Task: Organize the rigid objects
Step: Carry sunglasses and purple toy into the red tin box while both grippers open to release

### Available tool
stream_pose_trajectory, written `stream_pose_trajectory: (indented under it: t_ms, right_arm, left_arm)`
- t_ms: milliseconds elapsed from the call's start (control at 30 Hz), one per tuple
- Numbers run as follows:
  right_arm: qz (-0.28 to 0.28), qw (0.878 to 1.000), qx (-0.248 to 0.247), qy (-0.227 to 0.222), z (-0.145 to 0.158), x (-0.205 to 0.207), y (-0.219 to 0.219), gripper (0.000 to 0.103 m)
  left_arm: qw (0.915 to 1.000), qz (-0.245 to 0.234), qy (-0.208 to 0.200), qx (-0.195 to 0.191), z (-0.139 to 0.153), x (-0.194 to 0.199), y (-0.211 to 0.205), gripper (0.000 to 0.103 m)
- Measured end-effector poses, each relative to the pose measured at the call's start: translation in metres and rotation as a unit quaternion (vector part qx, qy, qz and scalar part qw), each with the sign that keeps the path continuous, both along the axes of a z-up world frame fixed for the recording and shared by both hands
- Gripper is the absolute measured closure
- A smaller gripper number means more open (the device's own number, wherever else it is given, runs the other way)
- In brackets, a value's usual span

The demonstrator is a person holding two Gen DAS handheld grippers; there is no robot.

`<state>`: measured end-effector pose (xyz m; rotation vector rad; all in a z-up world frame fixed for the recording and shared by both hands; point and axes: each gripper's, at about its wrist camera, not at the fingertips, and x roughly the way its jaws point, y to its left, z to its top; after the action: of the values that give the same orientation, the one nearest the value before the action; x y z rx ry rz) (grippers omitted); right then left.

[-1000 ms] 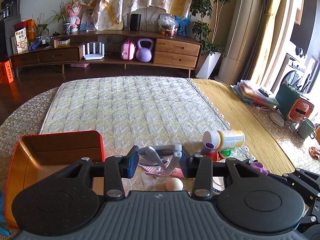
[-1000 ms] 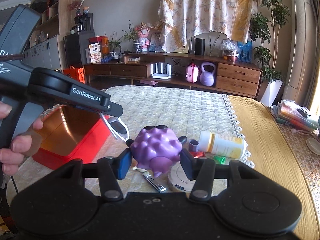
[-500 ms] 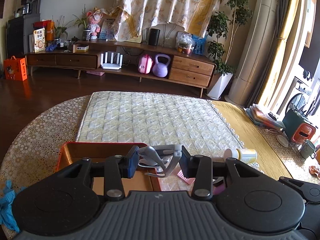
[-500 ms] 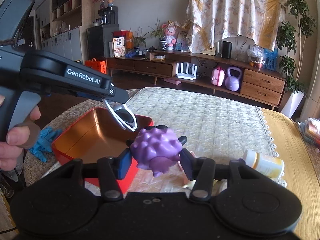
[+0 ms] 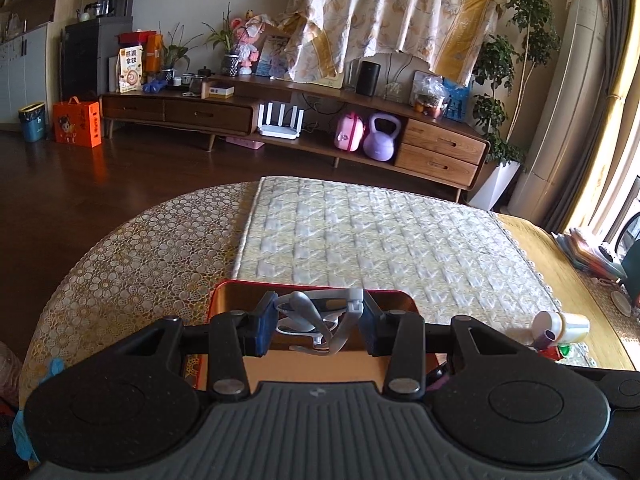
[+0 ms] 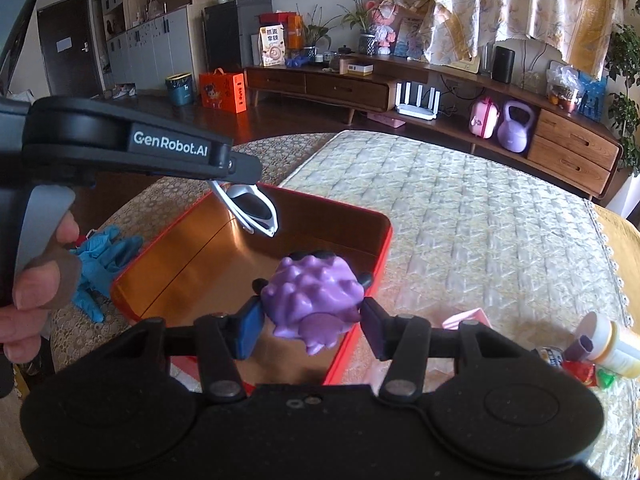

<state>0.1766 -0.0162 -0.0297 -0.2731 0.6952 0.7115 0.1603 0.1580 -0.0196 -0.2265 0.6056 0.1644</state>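
Observation:
My left gripper (image 5: 316, 326) is shut on a pair of white-framed sunglasses (image 5: 320, 320) and holds them above the red tray (image 5: 240, 292). In the right wrist view the sunglasses (image 6: 252, 210) hang over the tray's far part (image 6: 384, 248). My right gripper (image 6: 310, 324) is shut on a knobbly purple toy (image 6: 312, 300), held above the tray's near right side.
A white and yellow bottle (image 6: 612, 342) lies on its side at the right with small red and green bits beside it. A pink item (image 6: 468, 318) lies right of the tray. Blue gloves (image 6: 104, 256) lie left of the tray. The quilted mat (image 5: 380, 240) stretches beyond.
Both grippers have moved left with their loads, from over the loose items to above the red tray. The bottle now sits far to the right.

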Motion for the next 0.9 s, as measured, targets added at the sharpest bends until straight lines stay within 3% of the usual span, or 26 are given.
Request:
stream_pose_trajectory:
  t_ms: [500,900]
  right_arm:
    - [0.033,0.998,-0.05,0.017,-0.03,0.02,0.045,0.051]
    - [0.046,0.997,-0.065,0.018,-0.034,0.012,0.045,0.051]
  left_arm:
    - [0.9999,-0.003,0.005,0.016,-0.031,0.02,0.011,0.062]
    - [0.9989,-0.013,0.046,0.003,-0.048,0.021,0.013,0.061]
